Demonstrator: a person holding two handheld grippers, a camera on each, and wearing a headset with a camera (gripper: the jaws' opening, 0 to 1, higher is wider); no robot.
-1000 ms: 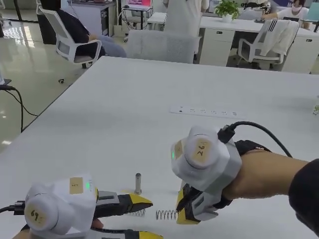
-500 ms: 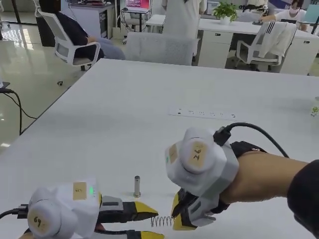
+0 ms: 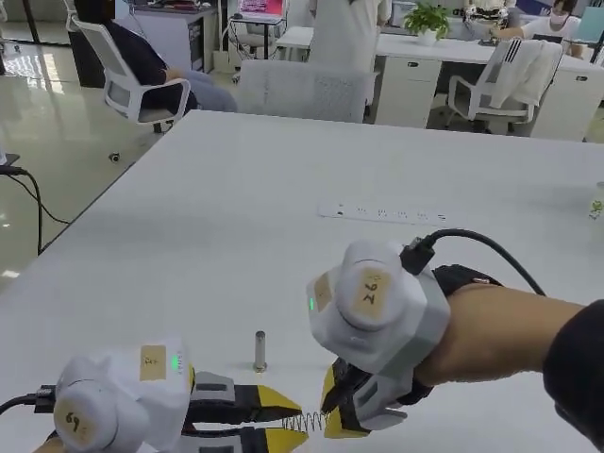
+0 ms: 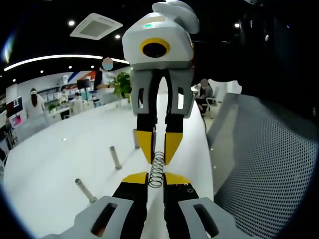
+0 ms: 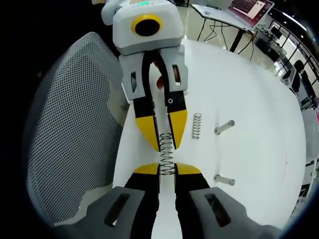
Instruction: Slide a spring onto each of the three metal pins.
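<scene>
A small wire spring hangs just above the white table, stretched between both grippers. My right gripper is shut on its right end, my left gripper on its left end. In the left gripper view the spring runs from my own yellow jaws to the right gripper's jaws above. Three metal pins stand bare on the table to the left; one pin stands just behind the jaws in the head view. A second spring lies flat near two pins.
A white power strip lies mid-table. A grey mesh chair back stands close at the table's near edge. Office chairs and desks, with people sitting there, are beyond the far edge.
The right gripper carried the spring leftward toward the left gripper. The left gripper's jaws came in and shut on the spring's free end.
</scene>
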